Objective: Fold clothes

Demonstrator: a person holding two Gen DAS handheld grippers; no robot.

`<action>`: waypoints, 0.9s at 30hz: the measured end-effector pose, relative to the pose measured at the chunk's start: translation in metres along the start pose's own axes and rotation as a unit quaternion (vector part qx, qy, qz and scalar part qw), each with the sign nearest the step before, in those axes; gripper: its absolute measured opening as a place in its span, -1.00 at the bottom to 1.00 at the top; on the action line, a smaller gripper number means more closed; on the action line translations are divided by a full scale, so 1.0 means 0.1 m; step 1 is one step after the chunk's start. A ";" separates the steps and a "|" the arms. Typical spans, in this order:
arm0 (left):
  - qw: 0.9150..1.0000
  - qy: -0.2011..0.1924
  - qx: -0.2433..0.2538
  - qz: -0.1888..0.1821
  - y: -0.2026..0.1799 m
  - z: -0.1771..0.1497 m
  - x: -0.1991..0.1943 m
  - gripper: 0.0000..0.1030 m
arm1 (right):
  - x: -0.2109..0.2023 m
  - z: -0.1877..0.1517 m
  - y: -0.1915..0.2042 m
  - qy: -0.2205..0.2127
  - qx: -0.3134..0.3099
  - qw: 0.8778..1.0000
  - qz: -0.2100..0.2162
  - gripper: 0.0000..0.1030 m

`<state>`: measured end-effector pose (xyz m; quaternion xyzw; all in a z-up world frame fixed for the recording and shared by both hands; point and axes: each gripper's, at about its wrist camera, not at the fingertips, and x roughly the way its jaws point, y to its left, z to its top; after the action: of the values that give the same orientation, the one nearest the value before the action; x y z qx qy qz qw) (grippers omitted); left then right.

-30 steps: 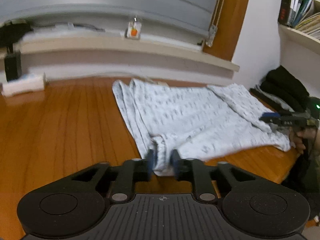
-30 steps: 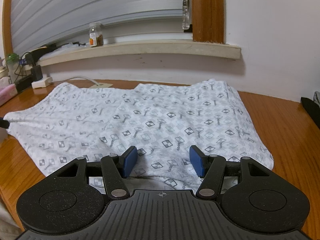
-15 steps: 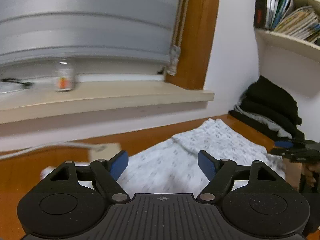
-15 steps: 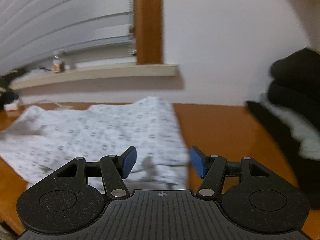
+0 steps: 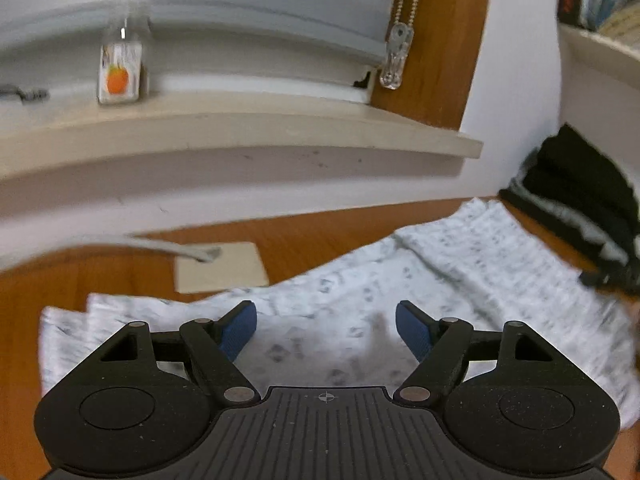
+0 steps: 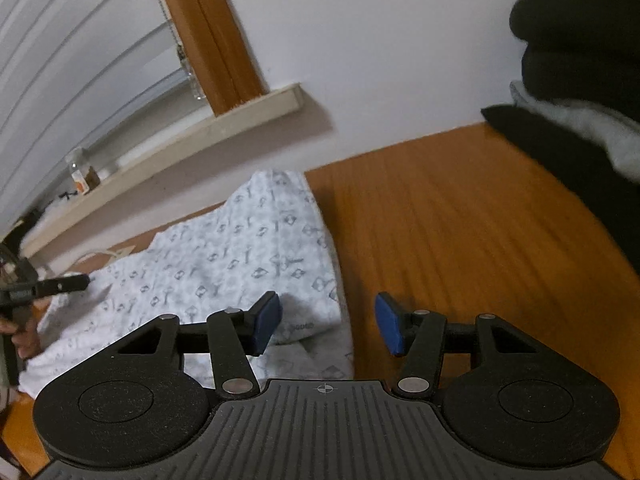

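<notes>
A white garment with a small grey print (image 5: 460, 264) lies flat on the wooden table (image 6: 460, 220). My left gripper (image 5: 326, 334) hovers over the garment's left part, open wide, with nothing between its blue pads (image 5: 238, 336). In the right wrist view the garment (image 6: 240, 248) runs off to the left, and its right edge falls between the fingers of my right gripper (image 6: 327, 322). Those jaws are closing, but the pads (image 6: 266, 322) do not press the cloth. The left gripper (image 6: 76, 282) shows at that view's left edge, held by a hand.
A stack of folded dark and grey clothes (image 6: 580, 80) sits at the table's right end by the wall. A window sill (image 5: 240, 128) with a small jar (image 5: 120, 76) runs along the back. A cable and a beige plate (image 5: 220, 268) lie just beyond the garment.
My left gripper let go of the bunched fold, opened wide and moved across to the garment's far side. My right gripper slid to the garment's right edge and rolled, its jaws slightly narrower.
</notes>
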<state>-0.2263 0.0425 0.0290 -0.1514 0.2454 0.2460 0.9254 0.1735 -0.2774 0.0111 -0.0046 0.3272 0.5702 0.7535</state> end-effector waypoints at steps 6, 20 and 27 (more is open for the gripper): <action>1.000 0.009 0.003 -0.011 -0.01 0.02 0.02 0.54 | -0.01 0.09 0.13 -0.015 -0.003 1.000 0.007 -0.75; 1.000 0.004 -0.018 -0.014 0.06 0.01 0.00 0.55 | -0.04 0.46 1.02 -0.062 -0.083 0.994 0.037 -0.82; 1.000 0.008 -0.021 -0.005 0.12 0.00 -0.07 0.55 | 0.03 0.41 1.10 -0.043 -0.090 0.994 0.036 -0.82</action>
<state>-0.2382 0.0498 0.0304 -0.1739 0.2465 0.2450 0.9214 0.0992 -0.2210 0.0821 -0.0357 0.2417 0.6235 0.7427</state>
